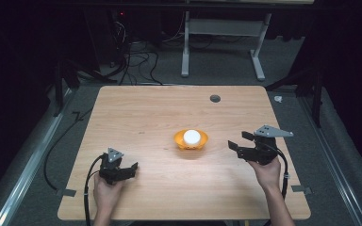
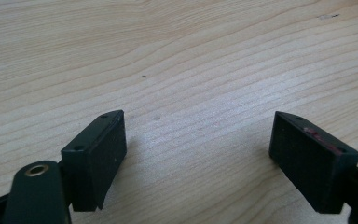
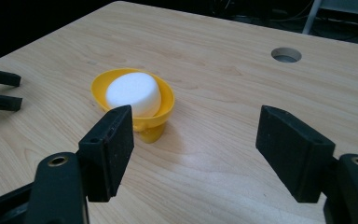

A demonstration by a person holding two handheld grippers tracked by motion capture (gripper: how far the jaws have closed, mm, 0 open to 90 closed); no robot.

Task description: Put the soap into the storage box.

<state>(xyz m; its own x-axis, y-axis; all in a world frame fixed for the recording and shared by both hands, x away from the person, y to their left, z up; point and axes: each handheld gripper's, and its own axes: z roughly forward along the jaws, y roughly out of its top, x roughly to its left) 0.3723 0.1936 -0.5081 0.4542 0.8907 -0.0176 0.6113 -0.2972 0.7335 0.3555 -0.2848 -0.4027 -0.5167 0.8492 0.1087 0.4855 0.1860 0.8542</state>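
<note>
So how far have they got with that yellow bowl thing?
Barely begun, it seems. The white puck already sits inside the yellow bowl at mid-table. Nothing is gripped: the right gripper is open, aimed at the bowl from beside it, and the left gripper is open over bare table. Reaching and grasping appear left to do.

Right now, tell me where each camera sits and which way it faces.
High view: above the person's side, looking forward and down on the table; forearms, left gripper, right gripper.
Left gripper view: on the left gripper, facing bare wood between open jaws.
Right gripper view: on the right gripper, facing the yellow bowl holding a white puck.
High and right gripper views share the bowl.
</note>
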